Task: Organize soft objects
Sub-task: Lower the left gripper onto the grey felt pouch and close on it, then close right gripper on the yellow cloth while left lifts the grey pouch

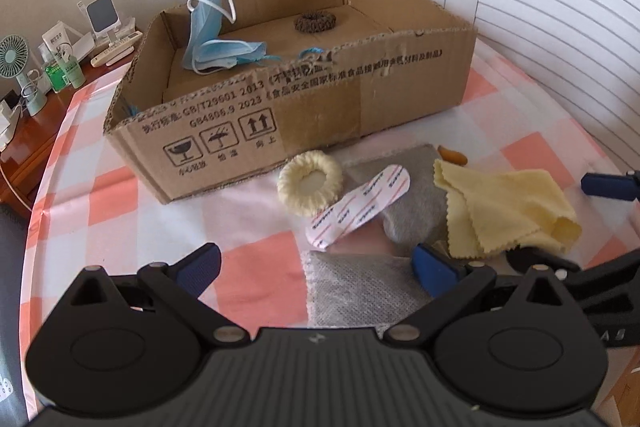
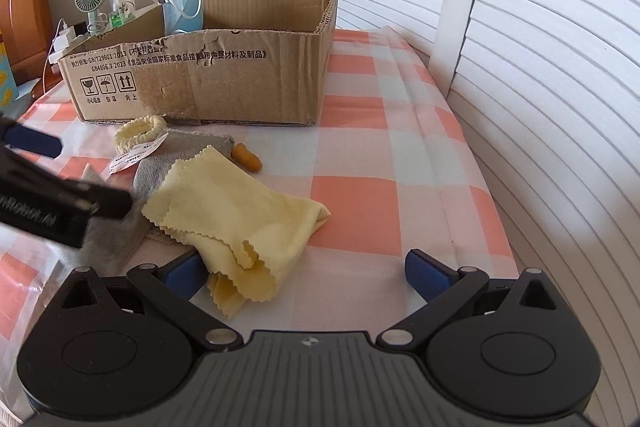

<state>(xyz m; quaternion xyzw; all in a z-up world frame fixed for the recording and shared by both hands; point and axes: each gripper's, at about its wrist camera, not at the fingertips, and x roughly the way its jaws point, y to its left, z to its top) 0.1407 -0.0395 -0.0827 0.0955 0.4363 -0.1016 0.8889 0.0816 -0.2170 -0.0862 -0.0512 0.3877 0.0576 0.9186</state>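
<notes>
Your left gripper [image 1: 316, 269] stands with its jaws wide apart and nothing between them, low over the checked tablecloth [image 1: 240, 259] in front of the cardboard box [image 1: 304, 99]. Your right gripper [image 2: 306, 273] is spread just as wide, also empty, with its left fingertip [image 2: 182, 273] touching the folded edge of the yellow cloth [image 2: 240, 219].

The soft things lie in a loose pile just in front of the box's printed wall. The cream hair tie [image 1: 310, 183] sits closest to that wall. A striped white packet [image 1: 360, 211] leans over a grey cloth [image 1: 412, 203], and the yellow cloth covers that cloth's far end. A grey mesh pad [image 1: 356, 291] lies nearest you, its lower edge cut off behind the left gripper's body. A small orange piece [image 2: 248, 157] pokes out beyond the grey cloth; you cannot tell what it is.

Inside the box, a blue face mask [image 1: 212, 35] hangs over the back-left wall and onto the floor, and a dark brown hair tie [image 1: 316, 23] rests near the back. From the right wrist view the box's front wall hides its floor
</notes>
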